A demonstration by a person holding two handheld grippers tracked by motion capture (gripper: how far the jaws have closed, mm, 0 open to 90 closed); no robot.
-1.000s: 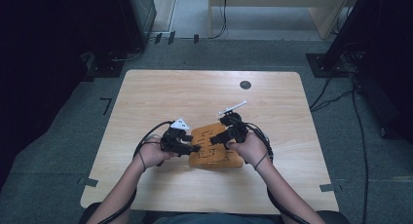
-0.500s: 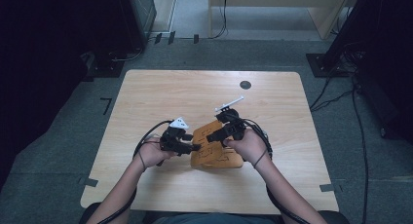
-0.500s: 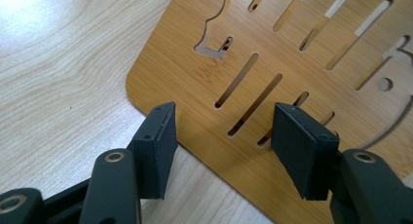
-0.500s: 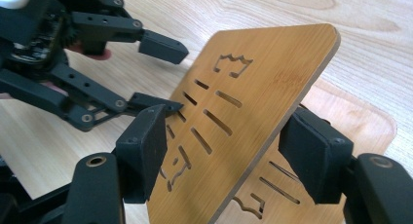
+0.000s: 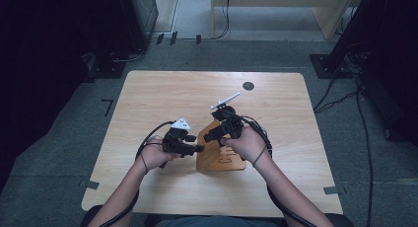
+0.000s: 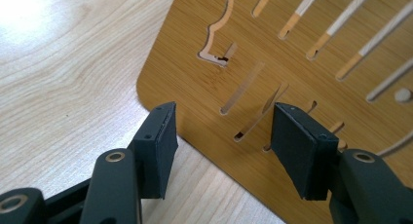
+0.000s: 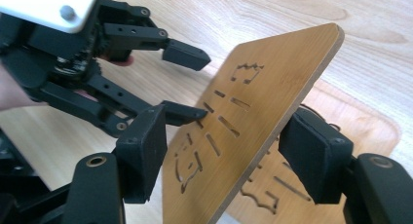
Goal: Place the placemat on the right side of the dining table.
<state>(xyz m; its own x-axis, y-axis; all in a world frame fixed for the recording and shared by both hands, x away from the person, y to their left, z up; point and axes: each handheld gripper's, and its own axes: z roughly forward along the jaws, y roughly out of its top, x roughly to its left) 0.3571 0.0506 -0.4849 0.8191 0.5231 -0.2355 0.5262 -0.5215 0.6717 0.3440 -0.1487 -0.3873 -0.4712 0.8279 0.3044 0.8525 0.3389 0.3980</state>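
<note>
board (image 5: 209, 138): top one tilted up off lower board (image 5: 231, 163), was flat 1.0 s ago | right gripper (image 5: 217, 133): higher, swung left | left gripper (image 5: 197, 148): now at board's edge

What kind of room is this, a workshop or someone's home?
Probably a lab or recording room, not a home: a plain wooden table on grey carpet, cables across the floor, and dark equipment stands around it.

Along my left gripper (image 6: 221, 136) I see both black jaws standing apart, nothing between the pads. The left pad (image 6: 158, 148) sits over the pale wooden table (image 6: 63, 78), just off the rounded corner of a brown board (image 6: 204, 92). The right pad (image 6: 297, 153) sits over the board's face. The board carries narrow slots (image 6: 242, 87) and one irregular cut-out (image 6: 216, 41).
</note>
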